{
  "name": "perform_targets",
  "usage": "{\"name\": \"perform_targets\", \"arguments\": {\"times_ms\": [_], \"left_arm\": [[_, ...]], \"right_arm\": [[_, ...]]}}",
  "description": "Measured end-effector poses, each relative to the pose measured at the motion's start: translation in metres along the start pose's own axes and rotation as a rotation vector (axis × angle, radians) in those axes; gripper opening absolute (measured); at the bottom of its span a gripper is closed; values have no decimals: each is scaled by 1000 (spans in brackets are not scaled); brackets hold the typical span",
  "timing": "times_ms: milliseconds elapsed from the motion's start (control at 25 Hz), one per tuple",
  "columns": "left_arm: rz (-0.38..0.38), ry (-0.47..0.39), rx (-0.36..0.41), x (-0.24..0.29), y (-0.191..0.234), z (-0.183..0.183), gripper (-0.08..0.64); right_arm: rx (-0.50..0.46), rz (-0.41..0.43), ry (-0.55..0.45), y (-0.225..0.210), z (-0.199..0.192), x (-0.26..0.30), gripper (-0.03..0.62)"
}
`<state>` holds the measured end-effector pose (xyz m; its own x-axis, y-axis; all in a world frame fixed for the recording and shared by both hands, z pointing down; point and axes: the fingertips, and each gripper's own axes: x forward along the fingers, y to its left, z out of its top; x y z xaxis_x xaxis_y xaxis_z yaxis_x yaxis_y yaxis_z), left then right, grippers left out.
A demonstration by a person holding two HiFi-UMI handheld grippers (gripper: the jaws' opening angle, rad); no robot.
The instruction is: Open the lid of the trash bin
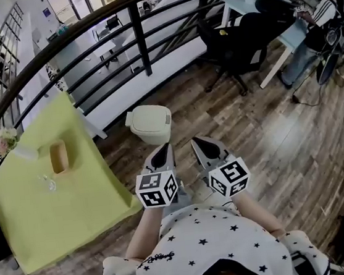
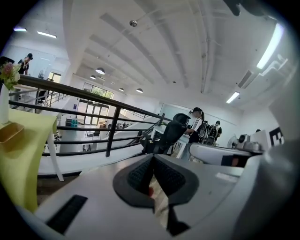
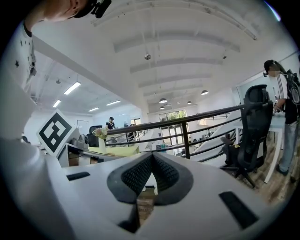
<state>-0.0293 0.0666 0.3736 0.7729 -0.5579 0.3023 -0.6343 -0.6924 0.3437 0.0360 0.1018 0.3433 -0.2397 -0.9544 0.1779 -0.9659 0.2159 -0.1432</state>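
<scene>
The person's star-printed shirt (image 1: 210, 247) is filling the bottom of the head view, and just past it both hands are holding the grippers side by side, pointing forward. The left gripper (image 1: 163, 151) is keeping its jaws pressed together with nothing between them, and the right gripper (image 1: 201, 142) is doing the same.

Only the head view is showing the trash bin (image 1: 150, 124): cream-coloured, lid down, sitting on the wooden floor (image 1: 265, 135) just ahead of the gripper tips, near the corner of the yellow-green desk (image 1: 74, 202).

Both gripper views are looking upward instead, taking in the ceiling lights and the black railing (image 1: 142, 44). The left gripper view is catching the desk edge with a wooden box (image 2: 9, 132) and flowers (image 2: 8, 72). The right gripper view is catching an office chair (image 3: 255, 126).
</scene>
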Motion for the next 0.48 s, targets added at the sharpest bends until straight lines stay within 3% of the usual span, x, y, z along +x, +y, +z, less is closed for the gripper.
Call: {"name": "perform_targets", "arguments": {"times_ms": [200, 480], "left_arm": [[-6, 13, -7, 46, 35, 34, 12], [2, 12, -13, 80, 78, 54, 12]], "right_arm": [[7, -6, 10, -27, 19, 58, -6], [2, 8, 17, -41, 24, 116, -6]]}}
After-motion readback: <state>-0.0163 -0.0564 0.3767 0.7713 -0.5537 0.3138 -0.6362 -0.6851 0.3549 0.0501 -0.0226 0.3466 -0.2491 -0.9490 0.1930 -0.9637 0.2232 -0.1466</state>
